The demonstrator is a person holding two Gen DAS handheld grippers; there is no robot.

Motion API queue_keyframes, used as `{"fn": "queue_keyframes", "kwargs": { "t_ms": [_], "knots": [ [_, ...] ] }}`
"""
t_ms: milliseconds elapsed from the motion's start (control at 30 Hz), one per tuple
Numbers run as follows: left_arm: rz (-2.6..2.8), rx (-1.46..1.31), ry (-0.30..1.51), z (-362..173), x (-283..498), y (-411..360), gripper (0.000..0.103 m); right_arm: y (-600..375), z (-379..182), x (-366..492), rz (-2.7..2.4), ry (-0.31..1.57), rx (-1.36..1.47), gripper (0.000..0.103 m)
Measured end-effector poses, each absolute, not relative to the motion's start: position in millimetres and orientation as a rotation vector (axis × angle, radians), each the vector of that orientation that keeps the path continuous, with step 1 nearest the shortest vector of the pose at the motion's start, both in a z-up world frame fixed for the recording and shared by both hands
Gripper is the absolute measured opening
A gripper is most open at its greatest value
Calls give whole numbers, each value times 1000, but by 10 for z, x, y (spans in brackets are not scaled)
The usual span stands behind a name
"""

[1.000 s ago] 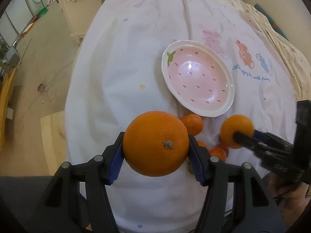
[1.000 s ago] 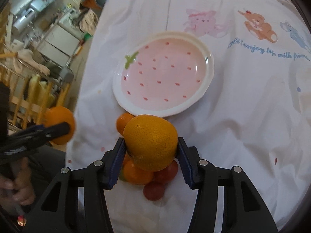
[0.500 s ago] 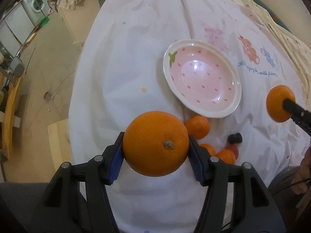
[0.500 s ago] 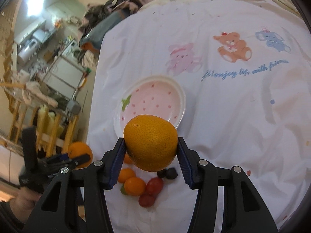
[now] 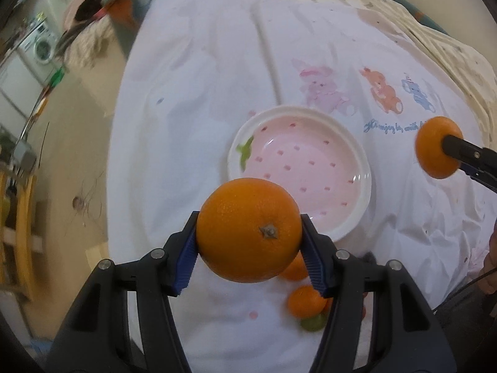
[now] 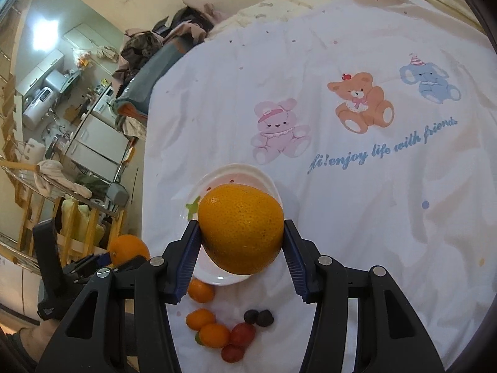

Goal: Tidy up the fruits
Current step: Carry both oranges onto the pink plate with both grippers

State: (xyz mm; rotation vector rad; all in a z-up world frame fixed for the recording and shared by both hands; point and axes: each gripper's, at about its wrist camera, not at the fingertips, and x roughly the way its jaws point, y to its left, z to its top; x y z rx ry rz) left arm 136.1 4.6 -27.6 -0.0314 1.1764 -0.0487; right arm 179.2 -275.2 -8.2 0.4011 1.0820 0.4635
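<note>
My left gripper [image 5: 249,256] is shut on a large orange [image 5: 249,229], stem end toward the camera, held above the near rim of the pink strawberry plate [image 5: 357,214]. My right gripper [image 6: 241,254] is shut on a yellower orange [image 6: 240,228], which hangs over the same plate [image 6: 214,175] and hides most of it. In the left wrist view the right gripper's orange [image 5: 436,151] shows at the right edge. In the right wrist view the left gripper's orange [image 6: 129,248] shows at lower left. Small oranges [image 6: 200,290], red tomatoes [image 6: 242,334] and dark berries [image 6: 259,317] lie near the cloth's front edge.
A white cloth [image 6: 357,62] printed with cartoon animals covers the surface. Its left edge drops to the floor [image 5: 77,155]. A wooden rack [image 6: 77,227], kitchen units and piled clothes stand at the left. A green fruit [image 5: 312,323] lies by the small oranges.
Both grippers have risen and drawn back with their oranges; the plate now looks smaller and farther. The right gripper's orange has moved from beside the small fruit up to the right edge of the left view.
</note>
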Motion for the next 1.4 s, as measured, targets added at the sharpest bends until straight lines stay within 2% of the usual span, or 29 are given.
{"fn": "queue_keyframes", "kwargs": {
  "t_ms": [200,700,1233,1400],
  "knots": [
    [-101,-47,1192,-407,1662,-53,56,-2638,-181,2068,478,1118,397,55],
    [-161,-56,1242,-922,2093,-115,56,-2186,-912,2767,587,1319,423,55],
    [-195,-36,1315,-1183,2409,-308,57,-1829,-1263,3046,650,1387,410,55],
    [-187,-46,1330,-1195,2466,-320,59,-1880,-1311,3059,639,1398,437,62]
  ]
}}
